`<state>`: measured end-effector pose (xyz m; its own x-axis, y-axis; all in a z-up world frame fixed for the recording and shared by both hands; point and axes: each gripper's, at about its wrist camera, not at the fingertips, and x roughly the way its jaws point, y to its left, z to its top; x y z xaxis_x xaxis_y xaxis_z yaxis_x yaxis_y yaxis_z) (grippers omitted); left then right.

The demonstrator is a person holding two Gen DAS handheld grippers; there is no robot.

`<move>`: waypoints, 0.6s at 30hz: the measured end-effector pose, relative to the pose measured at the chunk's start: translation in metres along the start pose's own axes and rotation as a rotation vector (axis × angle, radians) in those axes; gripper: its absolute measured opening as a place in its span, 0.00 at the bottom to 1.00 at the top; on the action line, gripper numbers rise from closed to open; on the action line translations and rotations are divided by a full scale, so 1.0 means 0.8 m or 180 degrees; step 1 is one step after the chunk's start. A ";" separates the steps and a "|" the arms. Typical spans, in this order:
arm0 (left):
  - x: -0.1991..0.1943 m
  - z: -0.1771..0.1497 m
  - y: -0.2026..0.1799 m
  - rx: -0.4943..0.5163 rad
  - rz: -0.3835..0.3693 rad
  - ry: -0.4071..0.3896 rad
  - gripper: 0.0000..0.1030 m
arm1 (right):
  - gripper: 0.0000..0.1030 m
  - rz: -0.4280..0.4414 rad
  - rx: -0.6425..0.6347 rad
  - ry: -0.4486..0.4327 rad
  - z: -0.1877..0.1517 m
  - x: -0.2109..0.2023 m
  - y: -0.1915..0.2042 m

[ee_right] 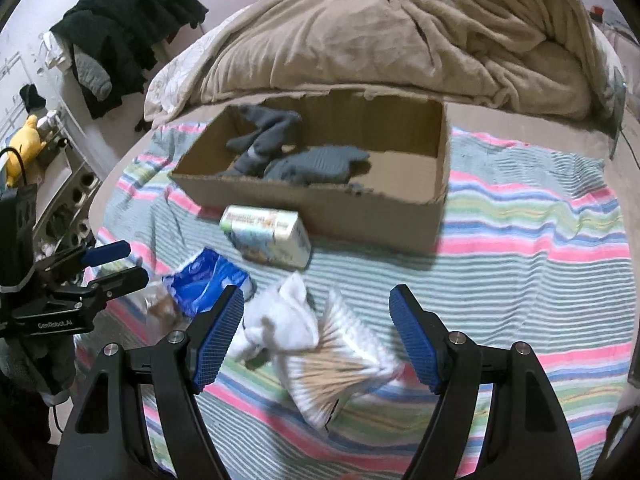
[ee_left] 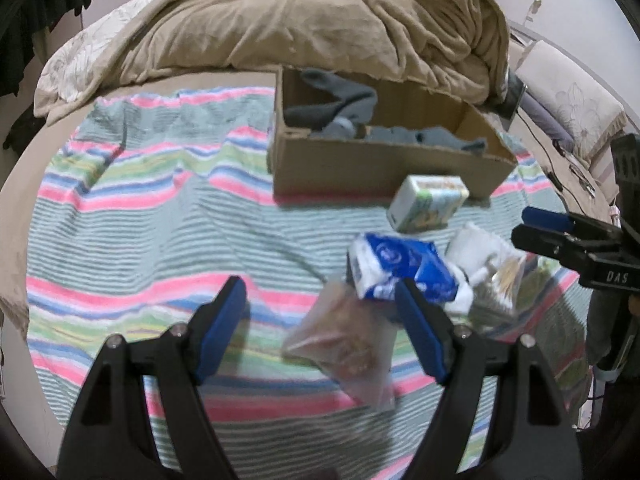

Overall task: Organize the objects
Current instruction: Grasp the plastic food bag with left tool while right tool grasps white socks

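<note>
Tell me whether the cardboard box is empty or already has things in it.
Not empty. Grey clothes lie inside the open-topped box, bunched toward its left end; the right end shows bare cardboard floor.

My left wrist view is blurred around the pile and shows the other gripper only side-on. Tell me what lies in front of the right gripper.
Observer: The right gripper is open and grips nothing. The bag of cotton swabs lies just beyond the gap between its fingers.
Operator: Report the free room in the box.
Observer: In the cardboard box, grey clothes fill the left side. The right part of its floor is bare.
</note>
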<state>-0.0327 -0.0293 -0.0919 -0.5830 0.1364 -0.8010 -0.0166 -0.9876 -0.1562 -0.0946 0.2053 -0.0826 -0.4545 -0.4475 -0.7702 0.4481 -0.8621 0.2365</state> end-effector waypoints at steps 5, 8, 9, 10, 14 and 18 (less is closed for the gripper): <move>0.009 -0.008 -0.009 0.0064 -0.0155 0.0110 0.76 | 0.74 0.0097 -0.0039 0.0044 -0.005 0.005 0.012; 0.023 -0.014 -0.014 0.0116 -0.0191 0.0257 0.84 | 0.72 0.0154 -0.0101 0.0046 -0.004 0.008 0.022; 0.028 -0.016 -0.016 0.0125 -0.0172 0.0308 0.85 | 0.70 0.0152 -0.0123 0.0059 -0.004 0.011 0.024; 0.032 -0.019 -0.016 0.0133 -0.0157 0.0344 0.85 | 0.68 0.0143 -0.0139 0.0072 -0.005 0.014 0.027; 0.042 -0.025 -0.022 0.0224 -0.0047 0.0395 0.85 | 0.62 0.0093 -0.0201 0.0135 -0.008 0.027 0.033; 0.046 -0.028 -0.027 0.0272 -0.0042 0.0370 0.83 | 0.50 0.0034 -0.0269 0.0196 -0.014 0.039 0.037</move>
<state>-0.0352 -0.0016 -0.1311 -0.4841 0.1527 -0.8616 -0.0956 -0.9880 -0.1214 -0.0870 0.1682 -0.1061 -0.4023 -0.4388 -0.8035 0.5173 -0.8331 0.1959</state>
